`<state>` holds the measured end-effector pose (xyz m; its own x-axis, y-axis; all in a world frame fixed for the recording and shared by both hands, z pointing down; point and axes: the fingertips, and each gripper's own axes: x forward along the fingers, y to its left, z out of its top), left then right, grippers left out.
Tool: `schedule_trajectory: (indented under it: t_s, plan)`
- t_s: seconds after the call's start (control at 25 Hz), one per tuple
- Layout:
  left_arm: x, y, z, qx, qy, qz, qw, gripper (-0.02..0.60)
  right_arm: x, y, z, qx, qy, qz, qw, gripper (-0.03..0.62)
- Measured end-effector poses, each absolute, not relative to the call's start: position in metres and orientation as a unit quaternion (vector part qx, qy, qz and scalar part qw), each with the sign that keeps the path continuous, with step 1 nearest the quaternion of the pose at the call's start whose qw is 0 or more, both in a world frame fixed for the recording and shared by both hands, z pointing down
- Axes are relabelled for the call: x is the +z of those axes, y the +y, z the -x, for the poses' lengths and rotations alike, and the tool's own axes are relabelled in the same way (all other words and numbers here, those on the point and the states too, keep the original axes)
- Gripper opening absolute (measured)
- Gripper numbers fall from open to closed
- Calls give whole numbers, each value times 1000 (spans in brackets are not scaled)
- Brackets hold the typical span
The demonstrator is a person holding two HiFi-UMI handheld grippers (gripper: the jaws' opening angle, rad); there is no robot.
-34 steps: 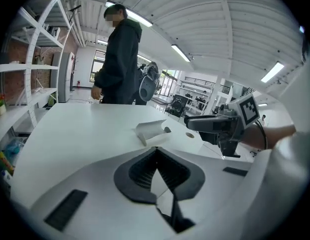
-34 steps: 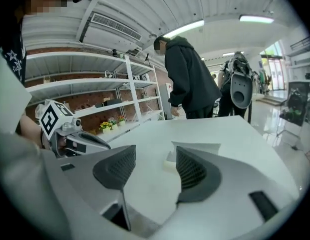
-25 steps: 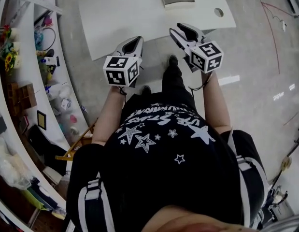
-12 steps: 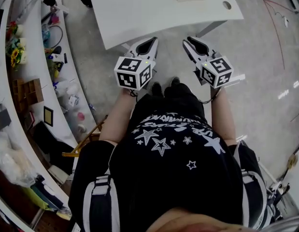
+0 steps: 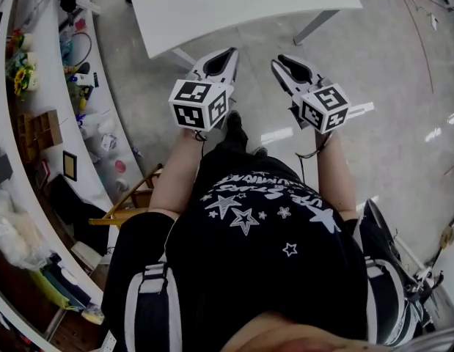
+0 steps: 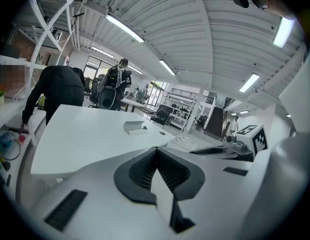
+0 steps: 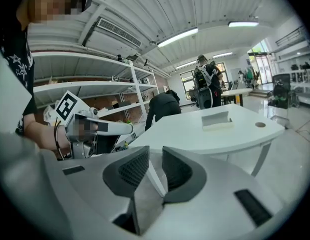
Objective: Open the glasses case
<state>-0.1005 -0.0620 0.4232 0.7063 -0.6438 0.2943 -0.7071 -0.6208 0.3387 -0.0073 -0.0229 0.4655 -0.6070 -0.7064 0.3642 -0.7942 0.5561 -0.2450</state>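
- Head view puts both grippers out in front of the person, over the floor and short of the white desk. By my reading, the opening has not begun.
- On the near side, the left gripper has its jaws meeting tip to tip, with nothing in them.
- Across from it, the right gripper has just been closing its jaws. They now stand a narrow gap apart with nothing between them.
- Out ahead, the glasses case sits on the desk, well apart from both grippers and toward the far part of the top.
- Right gripper view has it up and right of the jaws; left gripper view has it just left of them.
- At this range I can't tell whether the lid is shut.
- Left to do: close in, steady the case and lift the lid.
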Motion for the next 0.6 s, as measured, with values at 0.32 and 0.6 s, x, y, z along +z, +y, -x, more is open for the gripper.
schedule_trajectory:
  t_s: [0.32,0.6]
  plan:
    - [400,7,75,70,-363,-907,202,12,450,47,-25,203,-863,-455,89,53]
    - [381,52,59,60,-362,-913,178,12,427,84,-51,191,-859,-471,62,19]
